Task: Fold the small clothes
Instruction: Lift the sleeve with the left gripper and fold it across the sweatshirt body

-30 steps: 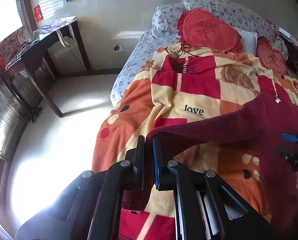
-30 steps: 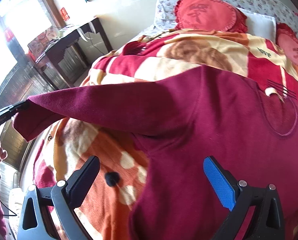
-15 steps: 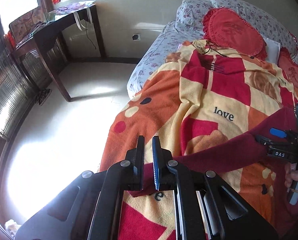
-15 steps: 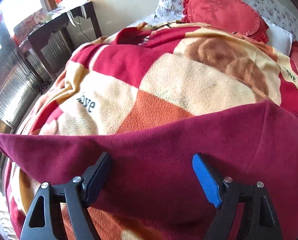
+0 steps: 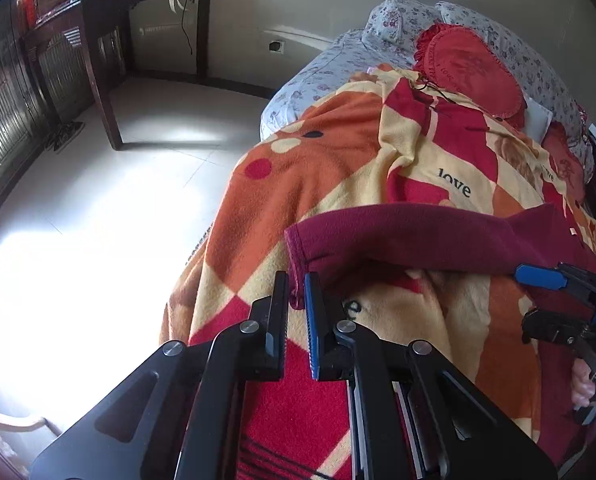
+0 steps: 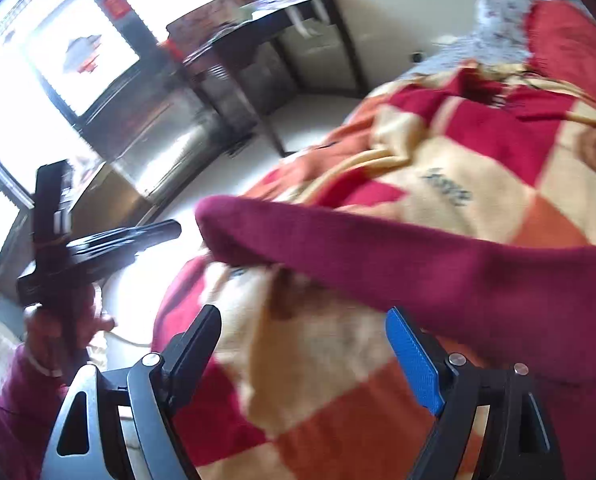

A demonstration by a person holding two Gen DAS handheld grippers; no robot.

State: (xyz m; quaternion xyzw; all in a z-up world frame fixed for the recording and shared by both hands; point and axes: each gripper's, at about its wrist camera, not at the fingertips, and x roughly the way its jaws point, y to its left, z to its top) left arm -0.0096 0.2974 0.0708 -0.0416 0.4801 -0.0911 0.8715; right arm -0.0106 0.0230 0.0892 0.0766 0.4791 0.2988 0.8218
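bed (image 5: 310,76) under checked orange-red-cream blanket (image 5: 338,168) | maroon top (image 5: 418,236) spread across blanket, sleeve stretched out toward bed edge | right gripper (image 6: 304,350) spread wide, nothing between fingers, just beside sleeve underside | left gripper (image 5: 296,312) narrow, pinching sleeve cuff (image 5: 298,248)

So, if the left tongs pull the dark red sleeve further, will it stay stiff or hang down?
Probably floppy: the sleeve sags between the shut left tongs and the garment's body. It looks like soft fleece, so likely light. It may drag on the fuzzy blanket rather than slide freely. The right tongs are open, so nothing holds the far end.
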